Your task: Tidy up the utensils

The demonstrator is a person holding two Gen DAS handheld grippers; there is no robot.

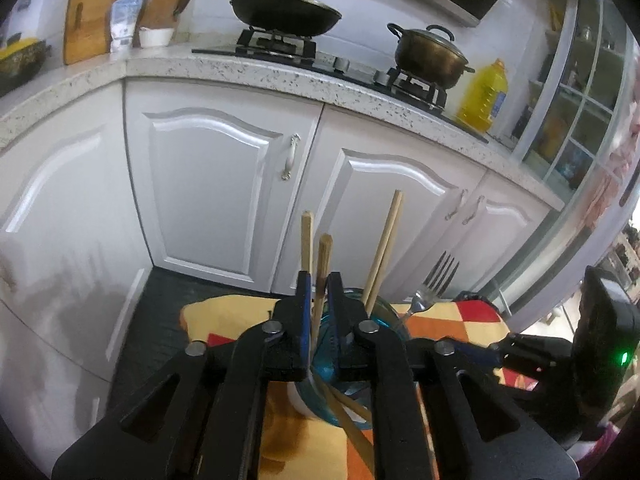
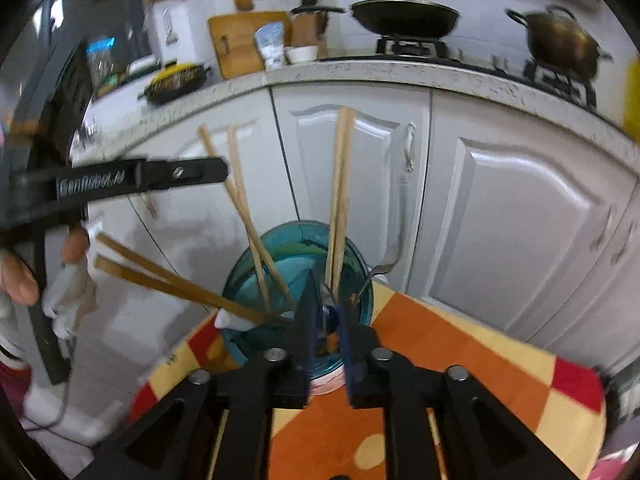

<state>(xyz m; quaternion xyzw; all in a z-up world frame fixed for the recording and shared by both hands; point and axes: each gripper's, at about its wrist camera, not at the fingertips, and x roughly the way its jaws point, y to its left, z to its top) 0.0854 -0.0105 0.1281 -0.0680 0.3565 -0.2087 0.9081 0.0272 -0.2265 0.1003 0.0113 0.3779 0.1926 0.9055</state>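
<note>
A blue glass cup (image 2: 280,256) stands on a checkered cloth (image 2: 460,360) and holds several wooden chopsticks and a fork (image 1: 438,276). My left gripper (image 1: 320,278) is over the cup's left side, open. One light chopstick (image 1: 323,256) stands loosely between its jaws and another (image 1: 307,236) rises just behind the left jaw. My right gripper (image 2: 326,296) is at the cup's near rim, open, with a narrow gap. An upright chopstick pair (image 2: 340,200) rises just beyond it. Two darker chopsticks (image 2: 160,276) lean far left out of the cup.
White cabinet doors (image 1: 208,184) stand close behind the small table. Above is a speckled counter (image 1: 240,76) with a wok (image 1: 284,12), a pot (image 1: 428,56), an oil bottle (image 1: 484,96) and a cutting board (image 1: 96,16). A hand (image 2: 20,276) holds the left tool.
</note>
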